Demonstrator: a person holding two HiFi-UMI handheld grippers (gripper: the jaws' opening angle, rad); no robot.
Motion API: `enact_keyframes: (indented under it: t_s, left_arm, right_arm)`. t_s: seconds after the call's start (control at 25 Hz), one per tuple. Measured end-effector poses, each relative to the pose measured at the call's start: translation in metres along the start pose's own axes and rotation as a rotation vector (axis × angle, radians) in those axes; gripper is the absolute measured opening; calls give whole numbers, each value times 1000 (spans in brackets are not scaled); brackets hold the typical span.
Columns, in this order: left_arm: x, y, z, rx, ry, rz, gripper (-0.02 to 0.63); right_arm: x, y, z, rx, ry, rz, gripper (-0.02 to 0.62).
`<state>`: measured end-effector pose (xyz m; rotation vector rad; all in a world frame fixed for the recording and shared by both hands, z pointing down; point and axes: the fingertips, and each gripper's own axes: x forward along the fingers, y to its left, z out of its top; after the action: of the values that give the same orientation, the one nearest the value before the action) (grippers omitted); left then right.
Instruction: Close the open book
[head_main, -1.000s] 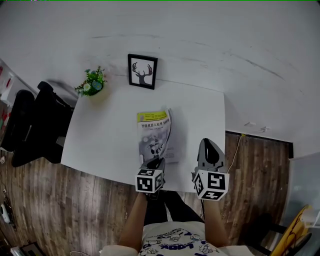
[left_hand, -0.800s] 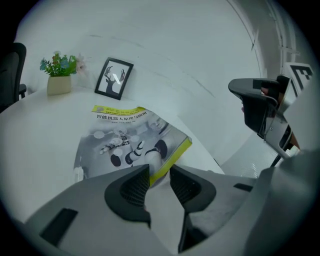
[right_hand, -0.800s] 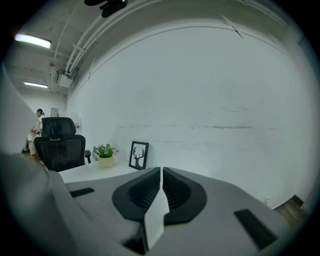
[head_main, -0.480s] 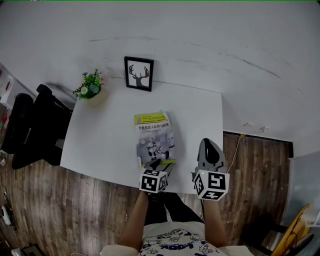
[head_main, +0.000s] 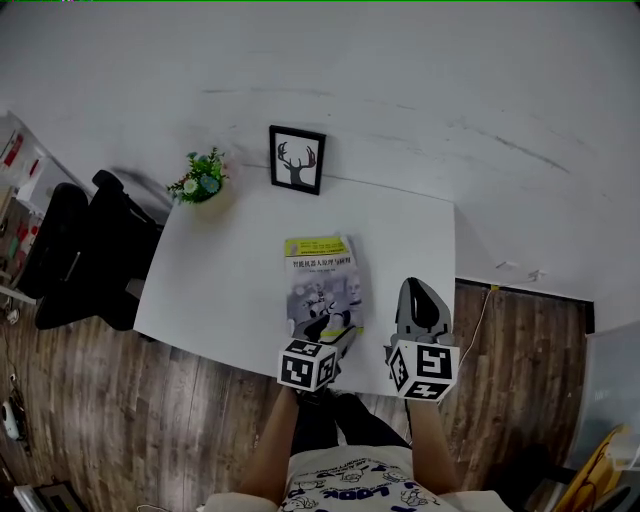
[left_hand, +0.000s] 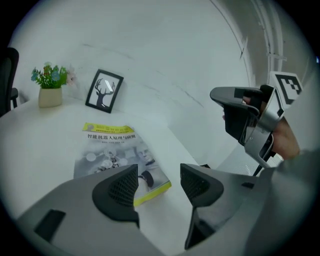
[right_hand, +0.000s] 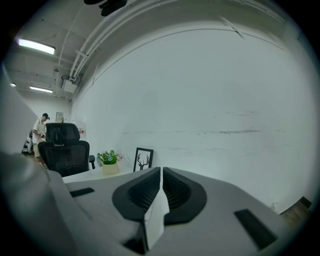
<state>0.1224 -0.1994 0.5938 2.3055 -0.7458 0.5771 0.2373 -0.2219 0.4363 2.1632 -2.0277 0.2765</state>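
the grey-and-white paperback book with yellow bands (head_main: 322, 290) lies flat and closed, cover up, on the white tabletop (head_main: 220, 290). its long axis runs away from the person toward the black-framed deer picture (head_main: 297, 159), leaning a little to the right. so the task looks done, and what the coming move turns on is clearance, not reach.

the left gripper (head_main: 333, 337) is much the nearer one. it sits at the book's near short edge and points down and forward along the book's length. in the left gripper view its jaws are spreading wide and nothing stands between the pads. the book (left_hand: 117, 150) lies ahead and to the left of the gap, its near yellow-edged corner showing just past the left jaw. it seems apart from both pads, so a straight pull back should leave the cover undisturbed.

the right gripper (head_main: 416, 292) hangs to the right of the book, clear of it, over the tabletop's near right part. its jaws are pressed together at the tips with nothing i can identify held.
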Motion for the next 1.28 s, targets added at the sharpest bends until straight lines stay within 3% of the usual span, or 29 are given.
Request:
enact_keyframes:
  t_s: [0.36,0.6,0.8,1.0,1.28]
  left_arm:
    - [-61,17,98,56,-273,131,261]
    - [-106,27,143,97,-442,258,164]
    - [-135,28,164,147,-515,350,63]
    - [-160,28,181,171,-591,443,35]
    - [-179,26,188,187,-624,492,25]
  right_arm:
    - [5,19,25,-16,-47,53,31]
    - [8,30,44,-28,-87,79,31]
    - [9,37,61,-30,-122,99,31]
    - [11,38,72,-29,-143,116,31]
    - [9,37,79,-29,-156,123,31]
